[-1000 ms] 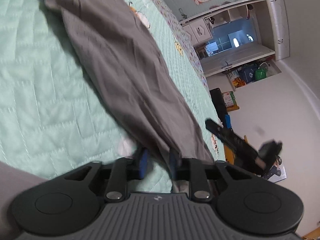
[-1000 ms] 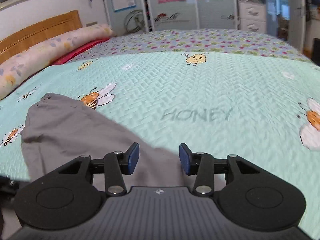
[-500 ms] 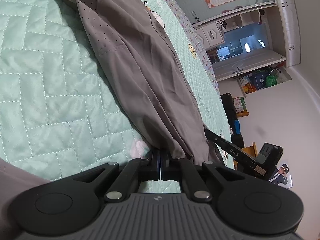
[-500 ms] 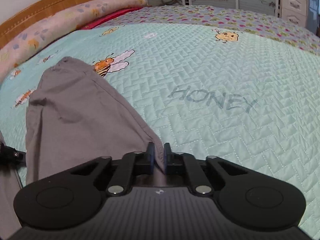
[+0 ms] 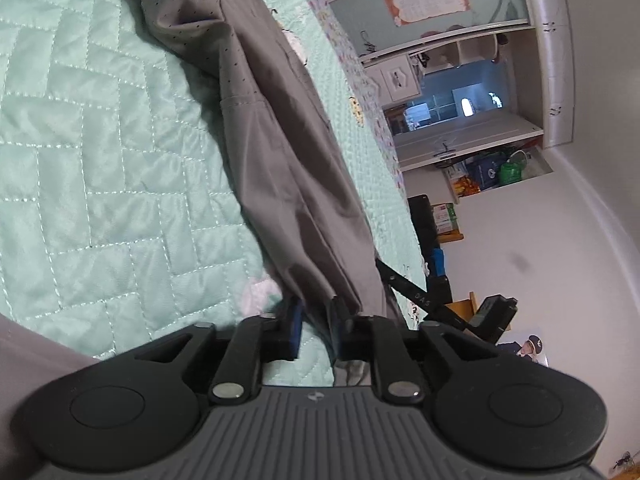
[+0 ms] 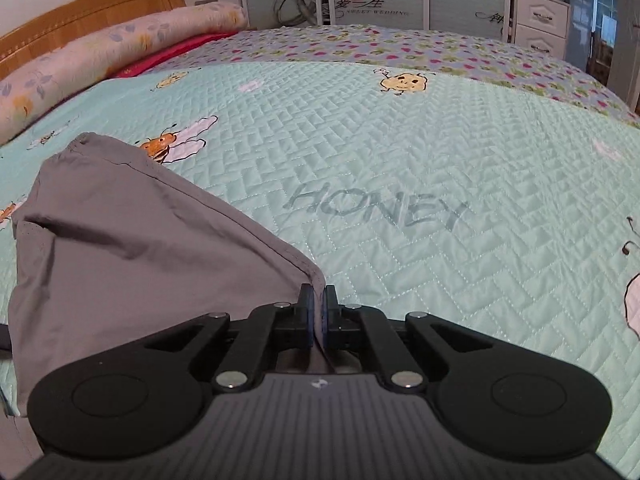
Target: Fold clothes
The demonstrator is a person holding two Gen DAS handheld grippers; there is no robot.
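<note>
Though barely begun, shows no fold made yet: lies stretched out as a long grey thin-fabric garment (image 5: 280, 160) on the mint-green quilted bed (image 5: 100, 160), long axis running from 6 toward 11 o'clock in the left wrist view. Pinches one hem corner tight in the right hand-held gripper (image 6: 316, 316); has just been opening the left hand-held gripper (image 5: 316, 320), hem loose between its jaws.
</note>
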